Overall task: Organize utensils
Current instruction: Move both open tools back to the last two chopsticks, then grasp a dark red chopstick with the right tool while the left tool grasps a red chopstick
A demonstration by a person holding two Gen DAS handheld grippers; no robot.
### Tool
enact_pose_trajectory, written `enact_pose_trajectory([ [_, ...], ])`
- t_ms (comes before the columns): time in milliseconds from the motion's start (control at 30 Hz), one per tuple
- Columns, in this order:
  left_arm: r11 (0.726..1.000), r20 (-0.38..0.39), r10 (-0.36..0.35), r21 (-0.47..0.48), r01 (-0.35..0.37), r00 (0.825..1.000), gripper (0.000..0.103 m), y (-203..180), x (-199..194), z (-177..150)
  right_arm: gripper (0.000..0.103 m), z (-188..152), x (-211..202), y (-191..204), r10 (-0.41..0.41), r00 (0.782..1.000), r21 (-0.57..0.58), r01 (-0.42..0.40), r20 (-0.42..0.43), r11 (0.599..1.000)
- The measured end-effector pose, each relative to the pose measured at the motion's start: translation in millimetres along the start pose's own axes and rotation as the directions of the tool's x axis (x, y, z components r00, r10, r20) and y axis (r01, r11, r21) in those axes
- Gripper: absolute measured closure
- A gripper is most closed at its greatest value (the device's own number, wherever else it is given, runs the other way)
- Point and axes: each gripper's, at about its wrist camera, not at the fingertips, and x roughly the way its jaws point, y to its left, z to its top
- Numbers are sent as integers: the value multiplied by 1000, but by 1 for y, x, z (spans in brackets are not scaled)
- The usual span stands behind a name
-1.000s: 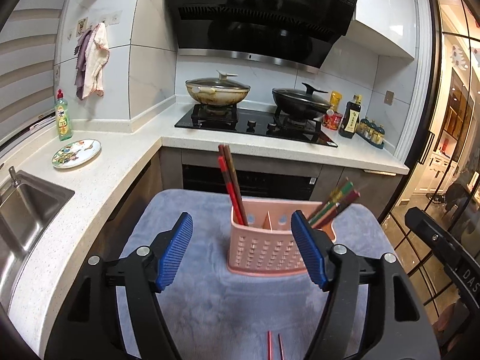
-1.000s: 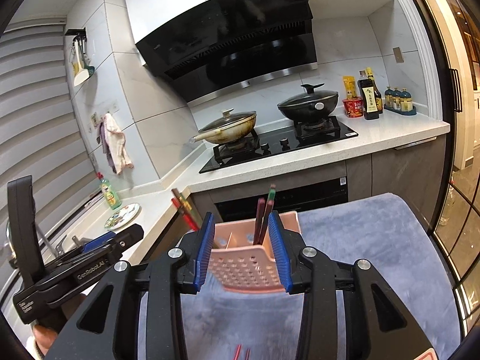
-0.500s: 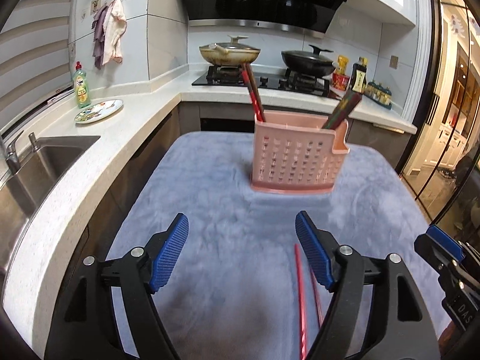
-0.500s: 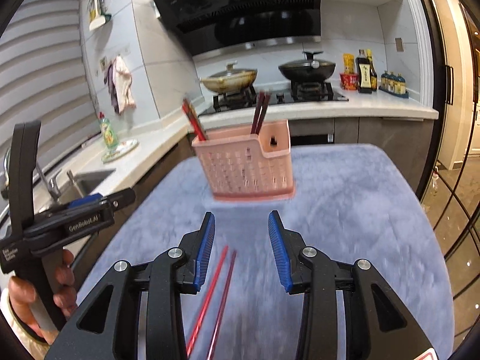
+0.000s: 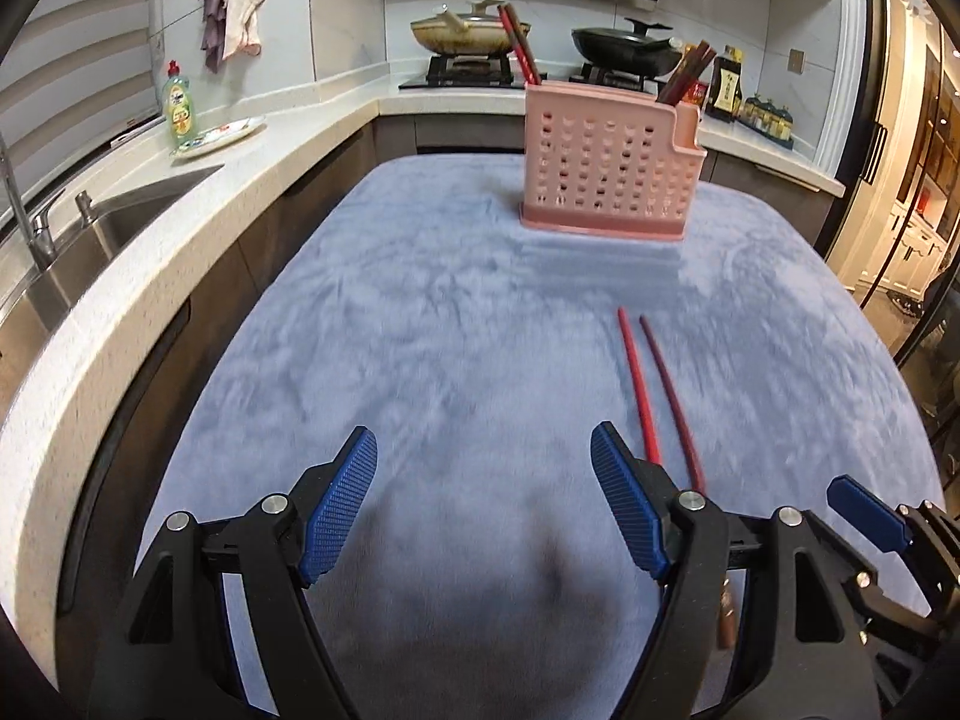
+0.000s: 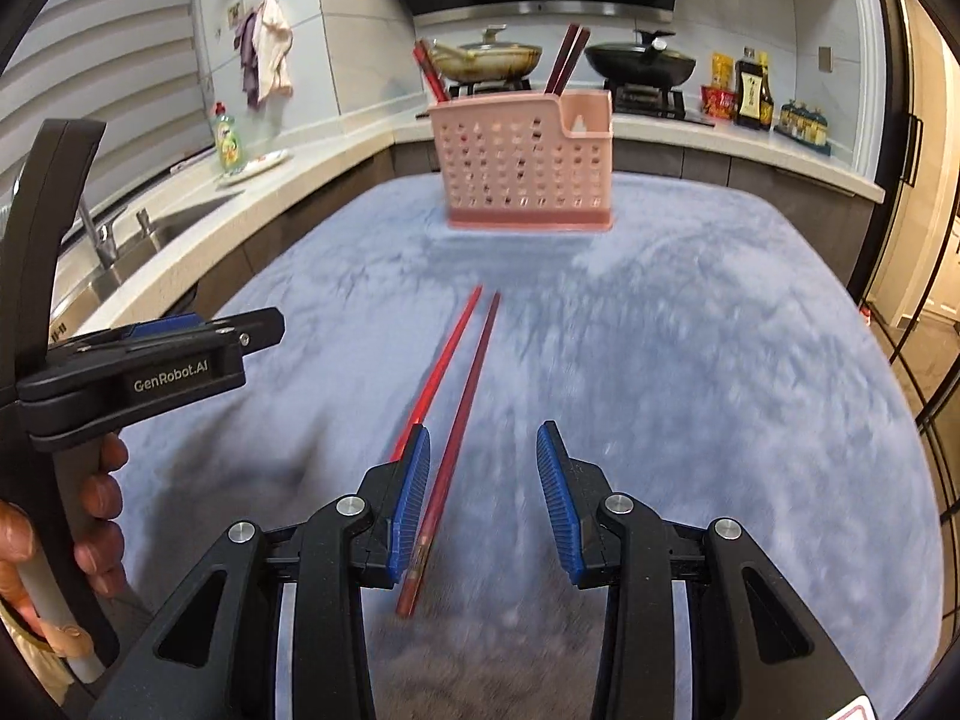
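A pink perforated utensil holder [image 5: 606, 171] stands at the far end of the blue mat, with chopsticks upright in its left and right compartments; it also shows in the right wrist view [image 6: 525, 165]. Two chopsticks lie side by side on the mat, a bright red one [image 6: 435, 375] and a dark red one [image 6: 465, 414]; they also show in the left wrist view [image 5: 637, 384]. My right gripper [image 6: 483, 492] is open and low over their near ends. The dark one runs between the jaws close to the left finger. My left gripper [image 5: 483, 501] is open and empty, left of the pair.
The blue fleece mat [image 5: 420, 312] covers the table. A white counter with a sink [image 5: 90, 240] runs along the left. A green soap bottle [image 5: 180, 111] and a plate stand there. A stove with two pans [image 6: 486, 57] is behind the holder.
Both grippers have pulled back from the holder and dropped toward the mat. The loose chopstick pair now lies right under the right gripper. Both grippers stay open.
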Motion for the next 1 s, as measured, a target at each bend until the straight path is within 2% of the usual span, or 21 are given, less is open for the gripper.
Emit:
enact_pose_trajectory([
  [200, 1000, -54, -6, -5, 5, 999, 33, 1, 6, -25, 66, -27, 12, 13, 18, 998, -17, -19, -68, 1000],
  [333, 1000, -73, -12, -9, 11, 997, 33, 0, 7, -34, 66, -35, 16, 20, 29, 996, -20, -31, -83, 999],
  [500, 1000, -92, -21, -20, 20, 996, 33, -1, 7, -41, 73, -40, 21, 21, 30, 995, -19, -32, -96, 999],
  [833, 999, -121, -46, -20, 44, 992, 33, -6, 7, -50, 95, -45, 20, 11, 15, 996, 8, -15, -85, 1000],
  [1000, 998, -127, -62, -9, 61, 990, 28, -13, 4, -54, 96, -47, 16, 0, 13, 997, 40, -9, -81, 999],
])
